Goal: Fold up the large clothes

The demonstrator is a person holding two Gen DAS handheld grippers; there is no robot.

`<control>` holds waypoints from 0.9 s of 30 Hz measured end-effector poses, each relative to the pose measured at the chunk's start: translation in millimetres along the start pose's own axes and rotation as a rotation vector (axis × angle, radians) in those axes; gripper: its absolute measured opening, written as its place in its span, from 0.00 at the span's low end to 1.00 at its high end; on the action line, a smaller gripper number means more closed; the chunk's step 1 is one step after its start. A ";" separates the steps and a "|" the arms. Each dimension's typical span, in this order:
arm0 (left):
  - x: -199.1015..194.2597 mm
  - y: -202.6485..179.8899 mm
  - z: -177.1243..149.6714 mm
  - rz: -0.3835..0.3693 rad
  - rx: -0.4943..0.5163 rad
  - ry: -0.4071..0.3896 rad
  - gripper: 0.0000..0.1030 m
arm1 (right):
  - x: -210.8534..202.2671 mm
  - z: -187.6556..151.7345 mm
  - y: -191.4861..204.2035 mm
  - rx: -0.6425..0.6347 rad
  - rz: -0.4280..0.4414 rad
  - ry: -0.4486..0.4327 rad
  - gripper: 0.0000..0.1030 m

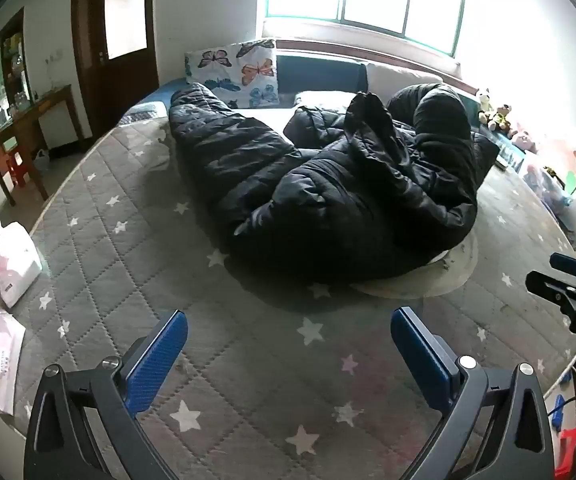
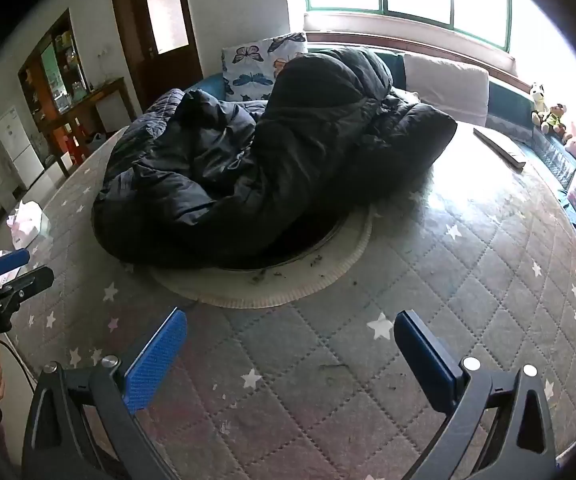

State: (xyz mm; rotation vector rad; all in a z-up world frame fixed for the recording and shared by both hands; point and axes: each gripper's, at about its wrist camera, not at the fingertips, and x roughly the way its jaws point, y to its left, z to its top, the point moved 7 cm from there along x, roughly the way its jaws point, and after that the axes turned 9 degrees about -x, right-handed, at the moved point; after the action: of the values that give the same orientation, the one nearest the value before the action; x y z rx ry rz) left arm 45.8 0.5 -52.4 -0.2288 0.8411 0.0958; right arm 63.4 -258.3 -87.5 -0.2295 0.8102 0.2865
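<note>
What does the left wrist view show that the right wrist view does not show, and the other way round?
Only the left wrist view shows two white and pink bags on the left edge of the grey star-pattern cover. Only the right wrist view shows a flat dark book-like thing and a white fridge. Both show the crumpled black puffer coat, the round pale mat partly under it, the butterfly pillow, and both grippers open and empty: left gripper, right gripper.

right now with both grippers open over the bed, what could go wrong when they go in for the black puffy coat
1. The black puffy coat is crumpled in a heap, so the left gripper or right gripper may pinch several layers at once.
2. It lies partly on a pale round mat; a low grab could catch the mat too.
3. Dark debris on the mat could stick to the fabric.
</note>
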 end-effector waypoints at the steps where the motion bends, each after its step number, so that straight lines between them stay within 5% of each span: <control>1: -0.4 0.0 -0.4 -0.006 -0.004 0.001 1.00 | -0.1 0.2 0.3 0.022 0.028 -0.002 1.00; 27: 3.3 -13.1 3.2 -0.033 0.044 0.010 1.00 | 3.4 5.0 4.7 -0.006 0.014 -0.012 1.00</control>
State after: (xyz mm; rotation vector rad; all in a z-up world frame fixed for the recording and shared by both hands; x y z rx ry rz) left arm 52.7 -11.5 -50.7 -0.2021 0.8482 0.0455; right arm 67.4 -251.8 -87.1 -0.2278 0.7997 0.3029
